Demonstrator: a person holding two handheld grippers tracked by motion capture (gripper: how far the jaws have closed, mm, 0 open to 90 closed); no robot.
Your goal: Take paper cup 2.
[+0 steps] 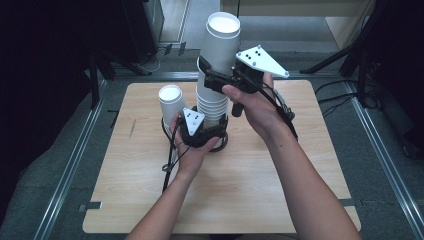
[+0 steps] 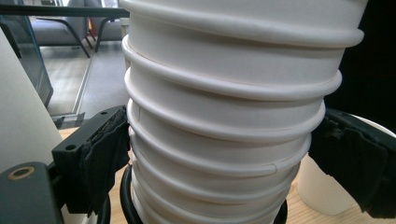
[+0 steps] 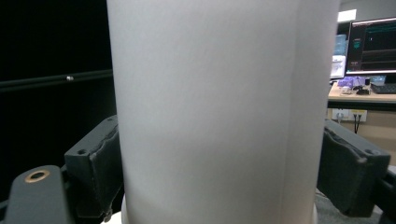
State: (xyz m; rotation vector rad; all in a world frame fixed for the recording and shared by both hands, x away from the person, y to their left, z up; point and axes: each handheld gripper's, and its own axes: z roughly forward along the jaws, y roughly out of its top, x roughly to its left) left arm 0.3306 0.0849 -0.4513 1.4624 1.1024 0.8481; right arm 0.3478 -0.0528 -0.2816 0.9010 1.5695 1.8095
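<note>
A tall stack of upturned white paper cups [image 1: 210,102] stands in the middle of the wooden table [image 1: 250,190], its foot inside a black ring [image 2: 126,196]. My left gripper [image 1: 212,125] is shut on the lower part of the stack [image 2: 224,116], both black pads against the rims. Higher up, my right gripper [image 1: 212,72] is shut on the top cup [image 1: 220,45], whose plain wall [image 3: 210,116] sits between its two jaws. The top cup stands raised and slightly tilted above the other cups.
A single upturned white cup [image 1: 171,105] stands just left of the stack, close to my left hand. Another white cup [image 2: 322,191] sits on the table behind the left gripper's right jaw. Tripod legs [image 1: 345,55] and cables lie beyond the table's far edge.
</note>
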